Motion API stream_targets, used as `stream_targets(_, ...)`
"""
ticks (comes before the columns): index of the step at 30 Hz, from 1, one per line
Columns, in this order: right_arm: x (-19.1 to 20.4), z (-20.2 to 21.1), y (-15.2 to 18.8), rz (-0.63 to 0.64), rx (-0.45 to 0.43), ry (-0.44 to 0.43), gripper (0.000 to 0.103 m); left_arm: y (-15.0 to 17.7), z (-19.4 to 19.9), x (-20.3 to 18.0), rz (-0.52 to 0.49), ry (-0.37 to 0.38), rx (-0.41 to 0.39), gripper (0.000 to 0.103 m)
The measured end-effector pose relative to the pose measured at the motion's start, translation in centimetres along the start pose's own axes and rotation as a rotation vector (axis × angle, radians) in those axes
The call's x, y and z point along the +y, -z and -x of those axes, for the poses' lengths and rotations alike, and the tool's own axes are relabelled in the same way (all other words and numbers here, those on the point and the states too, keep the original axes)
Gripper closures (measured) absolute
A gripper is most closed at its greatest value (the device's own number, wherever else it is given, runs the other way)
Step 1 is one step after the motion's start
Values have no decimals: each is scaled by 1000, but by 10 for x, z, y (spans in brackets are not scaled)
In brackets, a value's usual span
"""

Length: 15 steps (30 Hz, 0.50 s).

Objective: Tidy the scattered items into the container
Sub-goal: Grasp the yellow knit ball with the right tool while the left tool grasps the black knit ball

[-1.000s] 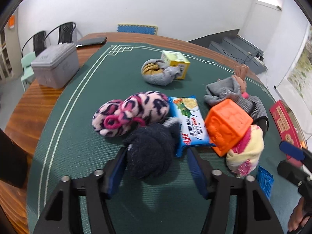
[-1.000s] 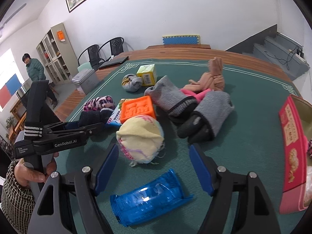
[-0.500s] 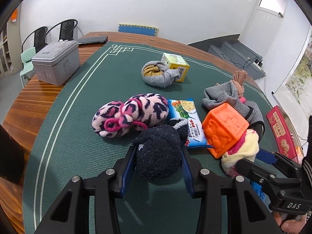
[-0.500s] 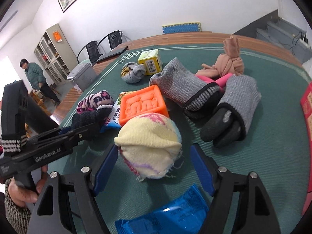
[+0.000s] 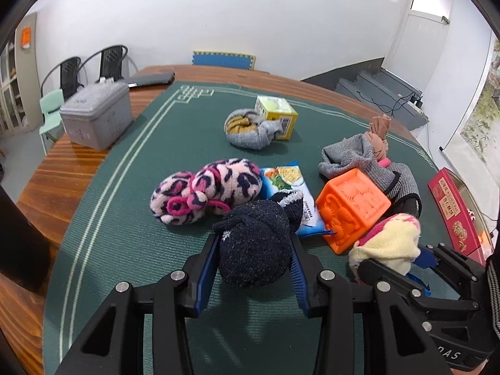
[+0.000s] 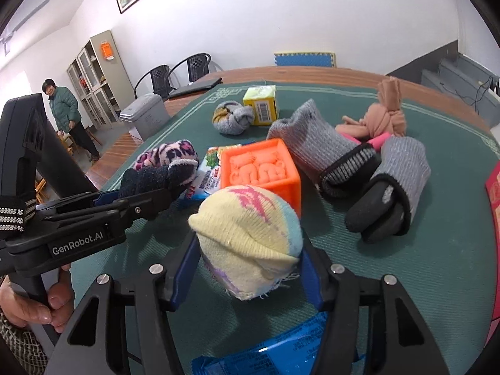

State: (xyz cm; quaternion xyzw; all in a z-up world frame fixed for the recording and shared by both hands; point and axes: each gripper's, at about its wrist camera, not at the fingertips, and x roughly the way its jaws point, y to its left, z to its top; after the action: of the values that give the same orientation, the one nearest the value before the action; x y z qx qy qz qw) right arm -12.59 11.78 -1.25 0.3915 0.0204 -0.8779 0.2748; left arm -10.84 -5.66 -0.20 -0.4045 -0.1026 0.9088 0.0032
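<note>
Left wrist view: our left gripper (image 5: 254,267) clamps the dark sock (image 5: 254,250); our right gripper (image 6: 248,265), just closing, pinches the yellow sock (image 6: 250,237) beside the orange block (image 6: 261,168). Either soft ball could slip when lifted.

Legible text: "GenRobot.AI", white lettering on the black body of the left gripper (image 6: 147,200), right wrist view; "DAS", partly cut off, on the black body of the right gripper (image 5: 393,259), left wrist view. Print on the noodle packet (image 5: 290,187), red box (image 5: 450,209) and yellow carton (image 6: 261,104) is too small to read.
</note>
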Motion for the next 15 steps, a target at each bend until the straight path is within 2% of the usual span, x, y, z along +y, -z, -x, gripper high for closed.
stream_targets(6,4,24,-2,28,-81,21,41,0,14,-9,-30,-52,-59,59)
stream_targets(12,-3,45,-4,16,-128,55,41,1,22,-18,-58,-46,-82,59)
stream_targets(15,-14,55,-3,0,-137,100,41,3,25,-24,-70,-31,-82,59)
